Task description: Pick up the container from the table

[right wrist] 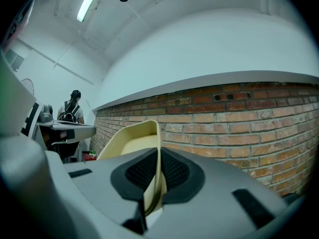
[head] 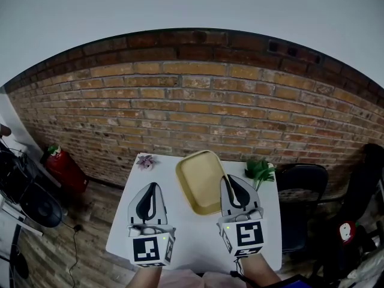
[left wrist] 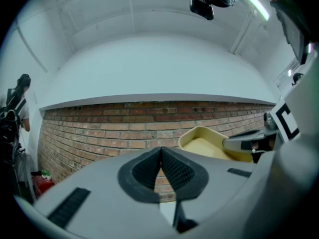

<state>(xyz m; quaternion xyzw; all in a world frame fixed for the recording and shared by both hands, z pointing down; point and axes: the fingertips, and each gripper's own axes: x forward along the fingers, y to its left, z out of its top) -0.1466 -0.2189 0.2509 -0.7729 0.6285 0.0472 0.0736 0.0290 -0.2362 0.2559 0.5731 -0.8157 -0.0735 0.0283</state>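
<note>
The container is a shallow pale yellow tray [head: 200, 180], held up in the air and tilted between my two grippers. My right gripper [head: 236, 183] is shut on the tray's right rim; in the right gripper view the thin rim [right wrist: 158, 158] runs straight between the black pads. The left gripper [head: 151, 191] hovers to the left of the tray with its jaws shut and nothing between the pads [left wrist: 160, 159]. From the left gripper view the tray [left wrist: 207, 144] shows to the right with the right gripper's jaw on it.
A small white table [head: 192, 239] stands below, against a brick wall [head: 198, 107]. On it are a small purple flower [head: 145, 161] and a green plant [head: 260, 171]. A black chair [head: 303, 191] stands to the right, a red extinguisher [head: 63, 167] to the left. A person [right wrist: 72, 106] stands far off.
</note>
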